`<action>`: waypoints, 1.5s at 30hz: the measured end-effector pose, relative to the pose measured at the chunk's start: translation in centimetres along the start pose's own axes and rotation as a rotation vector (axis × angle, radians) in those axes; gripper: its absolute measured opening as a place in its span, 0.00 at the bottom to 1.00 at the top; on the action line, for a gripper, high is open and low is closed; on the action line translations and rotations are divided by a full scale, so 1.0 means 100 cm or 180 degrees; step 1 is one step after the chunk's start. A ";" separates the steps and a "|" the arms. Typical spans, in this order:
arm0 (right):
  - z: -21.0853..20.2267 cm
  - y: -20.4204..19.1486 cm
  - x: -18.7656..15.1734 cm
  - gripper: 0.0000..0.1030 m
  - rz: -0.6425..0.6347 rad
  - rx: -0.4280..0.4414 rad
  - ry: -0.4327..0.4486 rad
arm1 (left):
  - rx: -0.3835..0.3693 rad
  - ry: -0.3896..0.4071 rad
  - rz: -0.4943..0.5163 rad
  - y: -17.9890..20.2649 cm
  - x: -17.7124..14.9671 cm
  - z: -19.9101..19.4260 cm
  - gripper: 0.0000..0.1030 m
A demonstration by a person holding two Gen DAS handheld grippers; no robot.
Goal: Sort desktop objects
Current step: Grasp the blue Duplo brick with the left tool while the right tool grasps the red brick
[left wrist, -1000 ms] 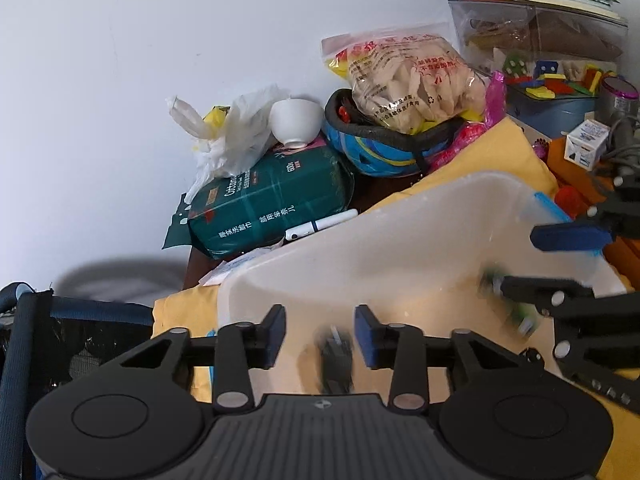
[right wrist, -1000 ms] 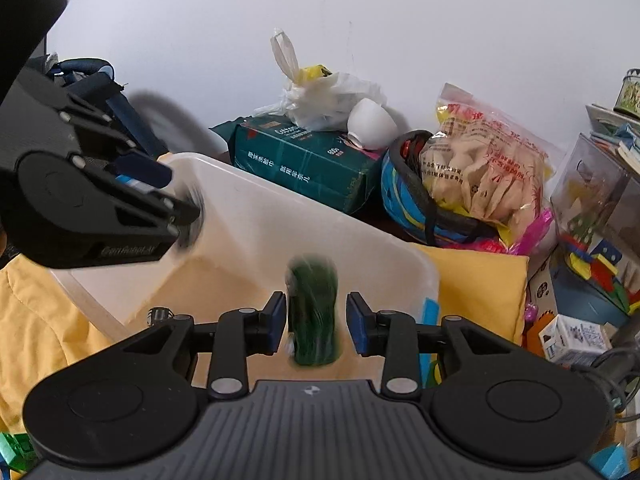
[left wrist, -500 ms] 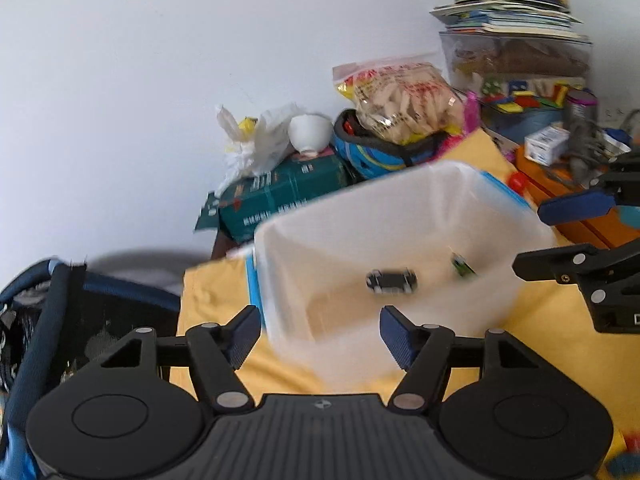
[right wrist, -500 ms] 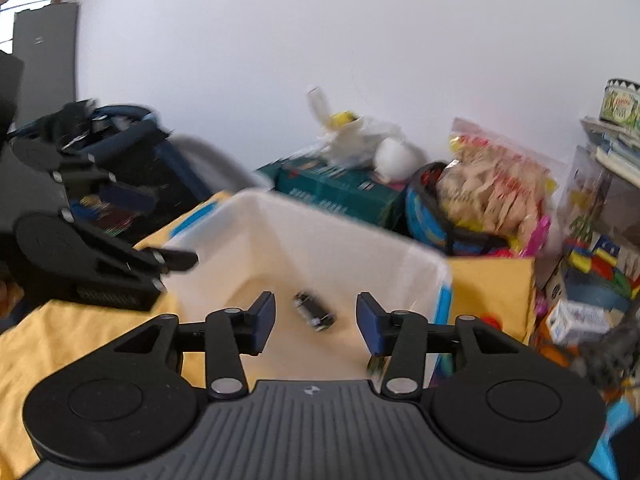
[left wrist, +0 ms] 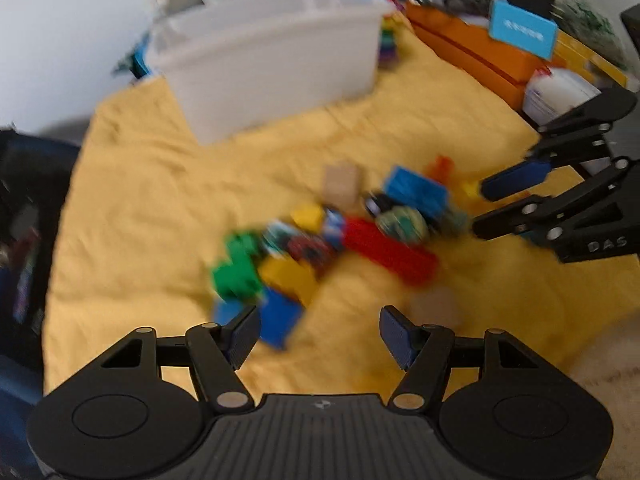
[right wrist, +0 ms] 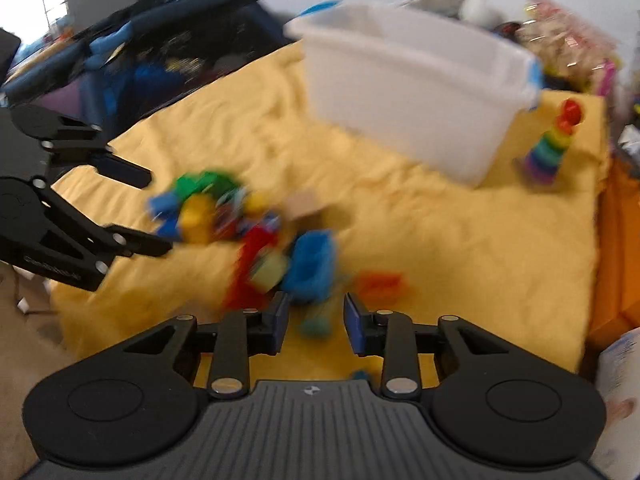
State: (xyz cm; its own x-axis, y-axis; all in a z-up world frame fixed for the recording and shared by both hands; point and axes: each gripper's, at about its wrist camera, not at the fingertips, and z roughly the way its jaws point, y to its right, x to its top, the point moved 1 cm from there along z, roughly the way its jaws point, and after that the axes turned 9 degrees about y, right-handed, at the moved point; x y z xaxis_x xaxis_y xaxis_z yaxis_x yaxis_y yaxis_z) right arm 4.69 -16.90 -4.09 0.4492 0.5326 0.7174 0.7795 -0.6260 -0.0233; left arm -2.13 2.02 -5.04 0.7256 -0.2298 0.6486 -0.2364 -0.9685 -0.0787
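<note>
Toy blocks (left wrist: 320, 240) lie in a blurred heap on the yellow cloth (left wrist: 152, 200) that covers the tabletop, near the middle of the left wrist view and at about 12 o'clock from the left gripper (left wrist: 320, 330). Going left to right across the heap in that view: a green block (left wrist: 236, 268), a yellow block (left wrist: 288, 276) with a blue block (left wrist: 280, 316) below it, a long red block (left wrist: 390, 250), a tan cube (left wrist: 341, 182) above it, and a larger blue block (left wrist: 416, 190) toward 1 o'clock. The left gripper's fingers (left wrist: 242, 334) stand wide apart with nothing between them, hovering just short of the heap. The white plastic bin (left wrist: 272, 60) sits on the cloth at 11 o'clock, well apart from the blocks. At 3 o'clock the right gripper (left wrist: 496, 208) reaches in from the side; in its own view (right wrist: 314, 322) its fingers are apart with a moderate gap, holding nothing, with a blue block and a small teal piece (right wrist: 316, 326) on the cloth just ahead. A rainbow stacking toy (right wrist: 550, 148) stands upright just beside the bin's right corner. Motion blur hides finer detail.
</note>
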 end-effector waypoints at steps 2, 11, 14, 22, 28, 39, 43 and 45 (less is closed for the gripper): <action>0.004 -0.008 -0.002 0.33 0.0024 0.0113 -0.0047 | 0.0029 -0.0053 0.0009 0.005 -0.007 0.000 0.67; 0.024 -0.055 0.011 0.27 -0.0519 0.0194 0.0154 | 0.0169 -0.0080 -0.0065 -0.005 -0.018 -0.001 0.66; 0.042 -0.066 0.011 0.26 -0.0729 0.0058 0.0021 | 0.0146 -0.0074 -0.0073 -0.008 -0.017 -0.001 0.66; 0.051 -0.050 0.007 0.23 -0.0601 -0.0289 -0.0091 | 0.0053 -0.0054 0.0011 -0.010 -0.017 0.004 0.67; 0.055 -0.068 0.001 0.29 -0.0915 -0.0211 -0.0139 | 0.0009 -0.0034 0.0059 -0.011 -0.014 0.007 0.66; 0.047 -0.047 -0.007 0.24 -0.0553 -0.0289 -0.0136 | -0.0138 -0.0002 0.0260 -0.017 -0.013 0.020 0.58; 0.028 -0.030 0.002 0.24 0.0020 0.0038 -0.0206 | -0.0164 -0.0036 0.0550 -0.015 -0.011 0.028 0.57; 0.023 -0.017 0.000 0.24 0.0333 0.0145 -0.0280 | -0.0191 -0.0046 0.0647 -0.016 -0.011 0.032 0.57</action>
State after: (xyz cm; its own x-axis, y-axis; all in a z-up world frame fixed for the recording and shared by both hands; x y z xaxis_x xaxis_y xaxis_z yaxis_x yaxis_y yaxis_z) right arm 4.34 -14.48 -5.64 0.5639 0.5149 0.6456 0.7446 -0.6552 -0.1278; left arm -0.43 3.53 -8.04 0.6681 -0.4218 0.6130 -0.4167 -0.8946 -0.1615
